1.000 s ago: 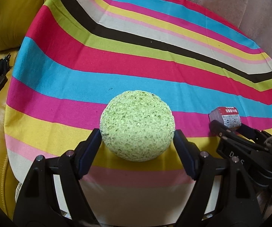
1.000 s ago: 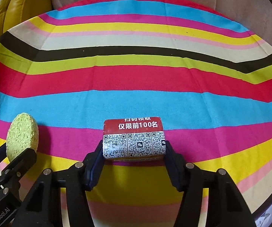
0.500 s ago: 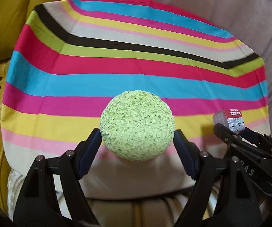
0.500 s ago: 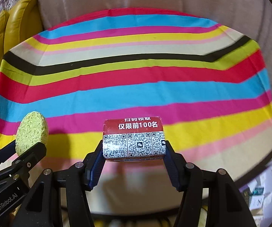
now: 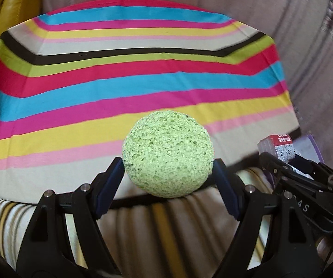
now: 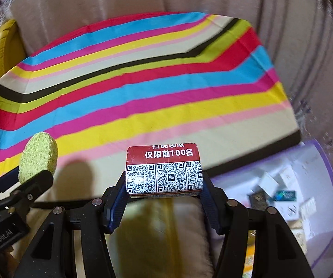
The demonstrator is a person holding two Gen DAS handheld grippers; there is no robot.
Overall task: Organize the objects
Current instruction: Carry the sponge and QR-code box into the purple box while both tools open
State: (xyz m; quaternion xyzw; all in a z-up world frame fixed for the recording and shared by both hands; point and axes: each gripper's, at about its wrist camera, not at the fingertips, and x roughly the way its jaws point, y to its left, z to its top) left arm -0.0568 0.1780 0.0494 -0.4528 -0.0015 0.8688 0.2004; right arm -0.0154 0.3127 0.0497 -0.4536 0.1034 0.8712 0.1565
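The round green sponge (image 5: 168, 154) is clamped between the two pads of the left tool (image 5: 168, 176), held in the air over the near edge of the striped cloth (image 5: 97, 97). Just to the sponge's right, the right tool (image 6: 164, 191) grips a small red packet (image 6: 163, 168) printed with square codes (white characters run across its top band), also above the cloth's near edge. Beyond the cloth's right corner lies a purple-rimmed bin (image 6: 326, 162) of pale boxes, and a yellow leather cushion (image 5: 15, 7) stands off the cloth's left side.
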